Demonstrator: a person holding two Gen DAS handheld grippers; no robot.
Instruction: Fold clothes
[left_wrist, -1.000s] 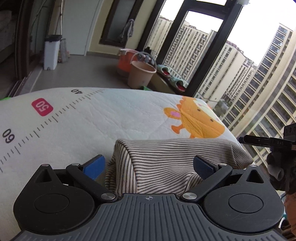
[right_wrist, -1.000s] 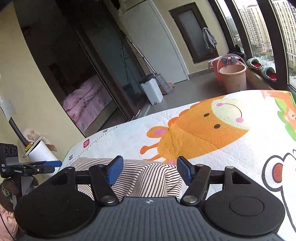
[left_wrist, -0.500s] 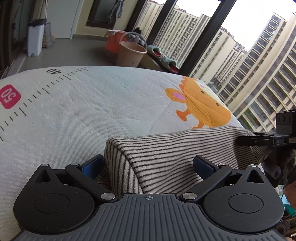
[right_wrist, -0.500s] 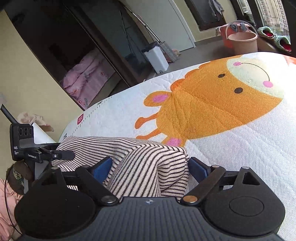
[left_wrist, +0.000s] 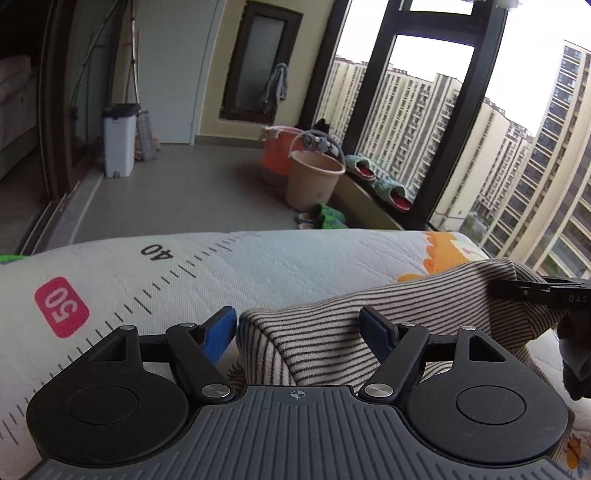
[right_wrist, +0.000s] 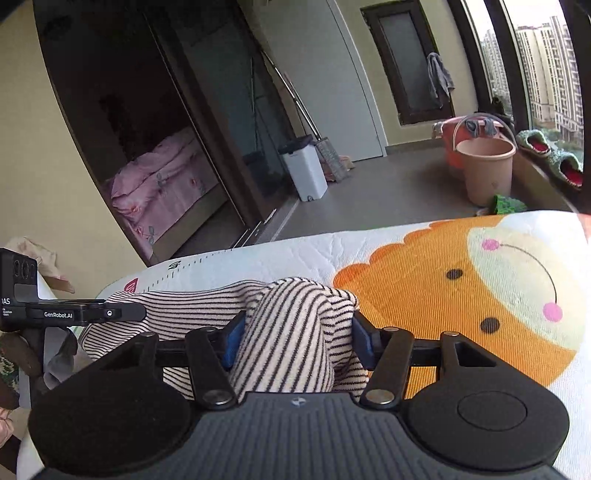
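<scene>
Garment: a cream top (left_wrist: 332, 332) with thin dark stripes, bunched into soft folds and lifted at both ends.
Place: draped across the near edge of a white mat (left_wrist: 258, 266) printed with a ruler scale and an orange cartoon lion (right_wrist: 461, 295).
Left gripper (left_wrist: 299, 328): jaws closing around one striped fold; a gap is seen at the left pad.
Right gripper (right_wrist: 295, 336): jaws closing, both blue pads pressed against a humped fold.

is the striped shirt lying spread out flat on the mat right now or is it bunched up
Bunched up. The striped shirt humps between the closing right tongs, and a rumpled fold sits between the closing left tongs, above the mat.
</scene>
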